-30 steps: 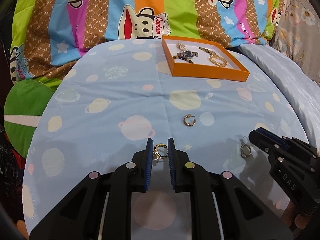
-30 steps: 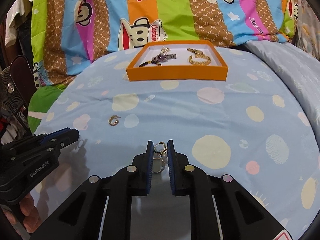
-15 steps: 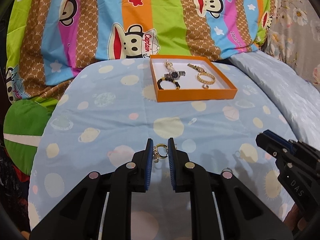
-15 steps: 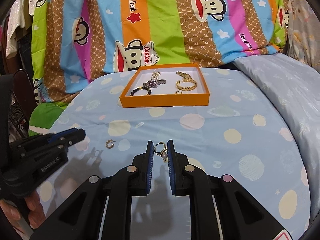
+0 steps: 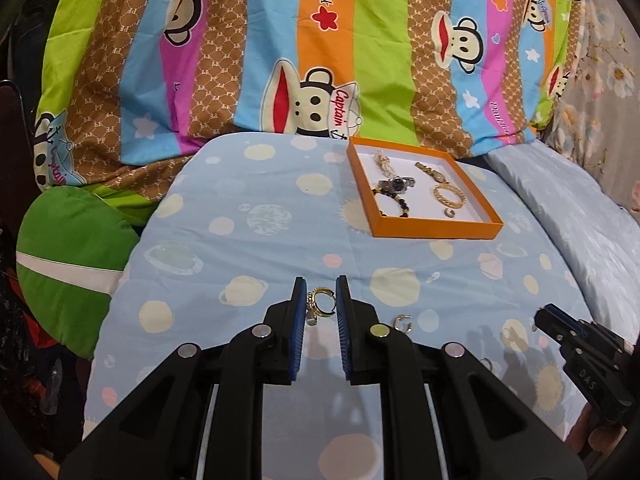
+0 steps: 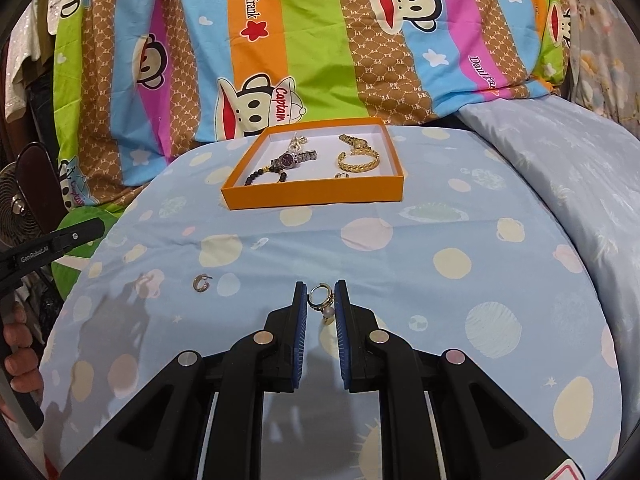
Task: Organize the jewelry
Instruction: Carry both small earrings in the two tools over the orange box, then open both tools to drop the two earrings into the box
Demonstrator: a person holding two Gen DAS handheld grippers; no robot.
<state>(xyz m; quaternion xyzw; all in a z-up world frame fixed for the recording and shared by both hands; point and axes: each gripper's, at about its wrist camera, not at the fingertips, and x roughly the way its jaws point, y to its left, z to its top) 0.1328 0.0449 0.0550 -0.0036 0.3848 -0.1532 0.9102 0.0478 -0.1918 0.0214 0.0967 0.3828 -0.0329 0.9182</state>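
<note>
Jewelry status: two hoop earrings in transit, one per gripper. Left gripper (image 5: 319, 306) is clamped on a gold hoop earring (image 5: 320, 304) w/ a small charm hanging below. Right gripper (image 6: 320, 300) is clamped on a matching hoop (image 6: 321, 299) w/ a pearl-like drop. Both hang above the blue spotted sheet (image 6: 400, 264), well short of the orange tray (image 6: 312, 196).

Risks:
- Slip: hoops are thin, hard metal, gripped at pad tips only. A jerk or wrist roll could let one rotate out and drop onto the sheet.
- Snag: dangling charms may catch the tray rim on a low approach.
- Collision: both grippers head for one small tray; converging paths could clash.
- Release: an earring could land on and tangle w/ the items already in the tray.

Tray contents: watch (image 6: 294, 159), dark bead bracelet (image 6: 264, 176), gold chain bracelet (image 6: 358, 162), small ring (image 6: 342, 175). One loose hoop (image 6: 201, 282) lies on the sheet, left of the right gripper.
</note>
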